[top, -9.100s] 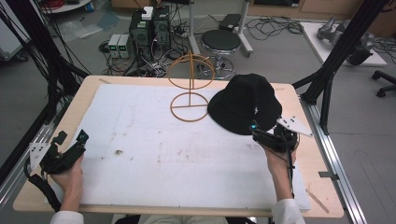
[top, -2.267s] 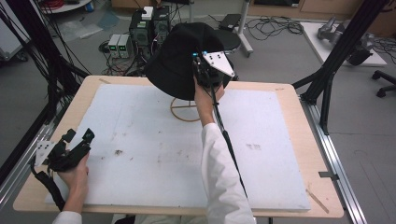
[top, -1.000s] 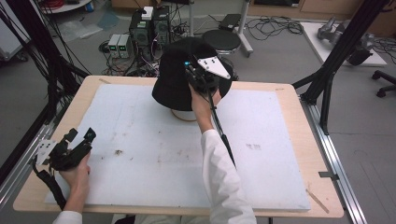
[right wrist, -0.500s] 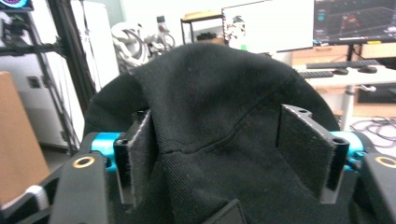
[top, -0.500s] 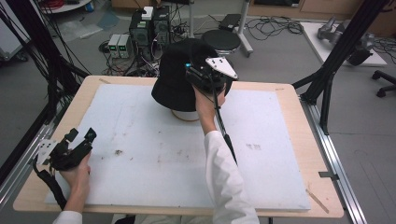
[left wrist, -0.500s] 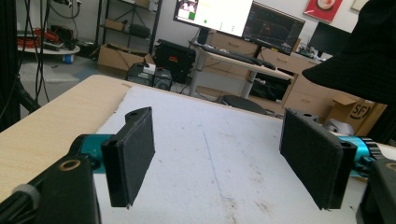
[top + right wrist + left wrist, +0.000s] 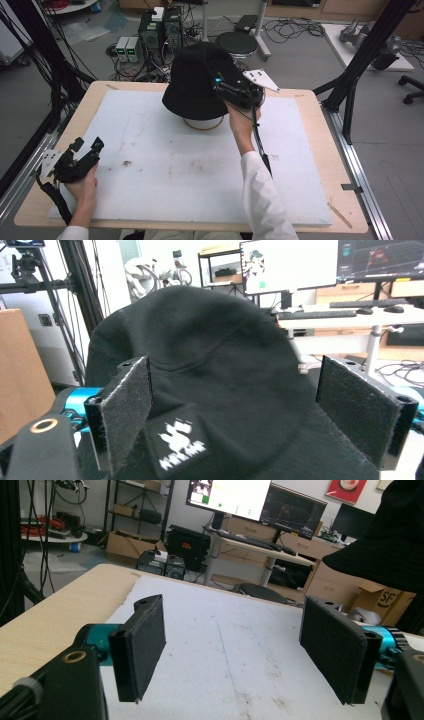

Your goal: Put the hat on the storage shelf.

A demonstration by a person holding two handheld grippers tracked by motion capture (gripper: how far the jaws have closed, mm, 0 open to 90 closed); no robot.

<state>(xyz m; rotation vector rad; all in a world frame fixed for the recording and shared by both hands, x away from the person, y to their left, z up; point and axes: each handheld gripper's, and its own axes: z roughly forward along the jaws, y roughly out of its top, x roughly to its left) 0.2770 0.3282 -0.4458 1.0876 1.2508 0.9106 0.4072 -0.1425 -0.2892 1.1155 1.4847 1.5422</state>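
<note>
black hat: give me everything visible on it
The black hat is a soft fabric bucket hat with a rounded crown, a drooping brim all round and a small black patch with a white logo on its side. It sits upright over the wire stand, whose ring base shows beneath the brim on the white mat. The right gripper is at its side with its jaws spread, not clamping it.

Matt black cloth hat [image 7: 197, 82], pale wood table [image 7: 320, 125], rough white mat [image 7: 165, 165].
</note>
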